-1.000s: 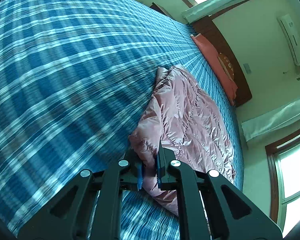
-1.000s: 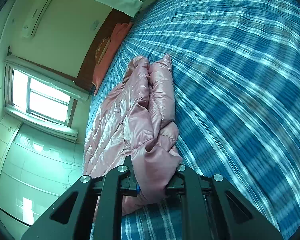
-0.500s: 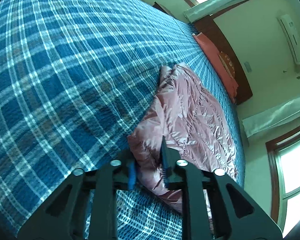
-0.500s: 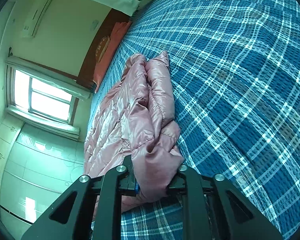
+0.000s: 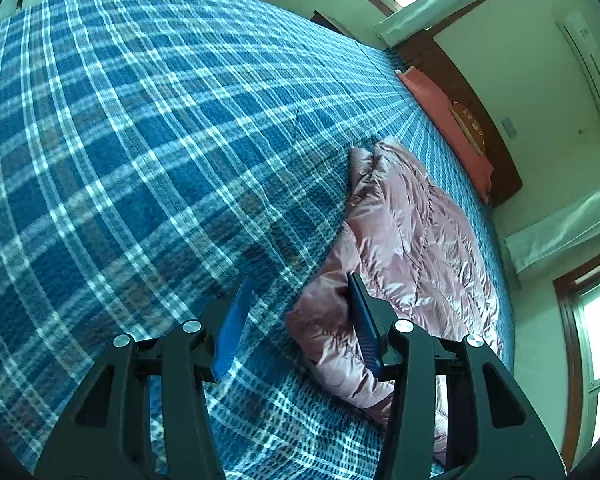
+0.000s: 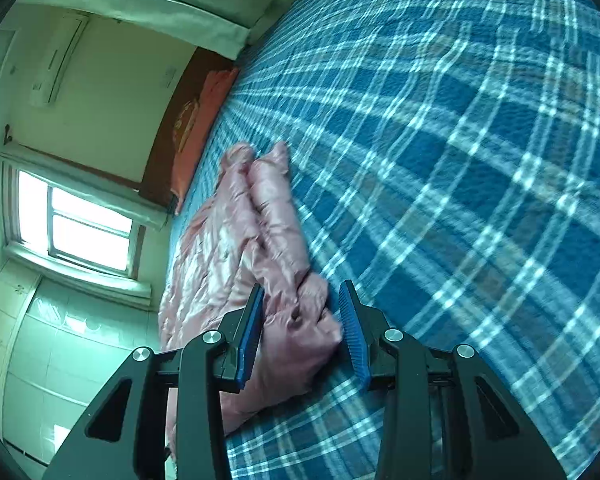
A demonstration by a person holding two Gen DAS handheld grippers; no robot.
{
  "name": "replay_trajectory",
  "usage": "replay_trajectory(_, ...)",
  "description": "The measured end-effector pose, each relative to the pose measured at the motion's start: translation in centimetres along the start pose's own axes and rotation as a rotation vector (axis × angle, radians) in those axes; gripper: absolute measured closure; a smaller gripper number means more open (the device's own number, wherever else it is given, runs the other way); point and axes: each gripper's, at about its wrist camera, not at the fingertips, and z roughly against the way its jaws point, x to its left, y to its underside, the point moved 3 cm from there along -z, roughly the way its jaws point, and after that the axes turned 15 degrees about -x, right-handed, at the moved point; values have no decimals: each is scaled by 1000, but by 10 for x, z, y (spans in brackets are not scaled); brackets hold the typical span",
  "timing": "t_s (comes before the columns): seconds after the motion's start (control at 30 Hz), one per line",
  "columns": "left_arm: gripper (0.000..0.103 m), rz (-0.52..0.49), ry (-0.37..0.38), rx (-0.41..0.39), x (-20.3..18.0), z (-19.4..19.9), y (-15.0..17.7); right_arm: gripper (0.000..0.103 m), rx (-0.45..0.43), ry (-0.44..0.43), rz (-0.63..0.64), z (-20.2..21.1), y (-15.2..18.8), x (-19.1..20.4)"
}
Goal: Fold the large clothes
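One pink jacket (image 5: pixel 412 240) lies bunched on the blue plaid bedspread (image 5: pixel 140 140) – two grippers over it. Left gripper (image 5: pixel 300 304) is opening, jacket corner loose between its pads. Right gripper (image 6: pixel 302 312) is opening too, a sleeve fold between – contact hard to judge. Orange pillow (image 6: pixel 204 120) sits by the headboard.

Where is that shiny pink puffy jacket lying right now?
The pink jacket lies on the blue plaid bedspread, near the bed's edge on the window side. Its near end sits between the opening jaws of both the left claw and right claw.
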Motion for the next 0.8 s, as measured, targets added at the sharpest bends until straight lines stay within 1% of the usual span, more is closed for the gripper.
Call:
replay_trajectory(0.1, 53, -24, -14, -14, 3, 6, -7, 64, -16, 26, 42, 7, -7, 1)
replay_trajectory(0.2, 53, -87, -41, -30, 0, 13, -14, 64, -38, 68, 118, 14, -16, 9)
replay_trajectory(0.27, 53, -166, -80, -37, -4, 16, -18, 64, -42, 105, 191, 16, -20, 20)
replay_trajectory(0.3, 53, -217, -103, -41, -7, 16, -19, 64, -40, 134, 253, 16, -22, 26)
replay_trajectory(0.37, 53, -332, -157, -49, -16, 15, -21, 64, -34, 166, 339, 16, -22, 39)
replay_trajectory(0.43, 53, -413, -191, -63, -23, 16, -23, 64, -33, 182, 411, 14, -20, 54)
replay_trajectory(0.47, 53, -450, -203, -75, -27, 18, -23, 64, -31, 189, 450, 14, -18, 61)
replay_trajectory(0.57, 53, -600, -240, -142, -52, 28, -24, 64, -40, 194, 599, 12, -7, 93)
replay_trajectory(0.63, 53, -653, -234, -179, -68, 34, -24, 64, -43, 173, 666, 10, 3, 113)
replay_trajectory(0.67, 53, -670, -210, -197, -80, 37, -23, 64, -42, 160, 687, 8, 8, 121)
replay_trajectory(0.73, 51, -683, -159, -201, -98, 37, -18, 64, -22, 118, 734, -1, 24, 139)
replay_trajectory(0.8, 51, -713, -120, -187, -118, 29, -7, 64, 32, 81, 784, -17, 44, 158)
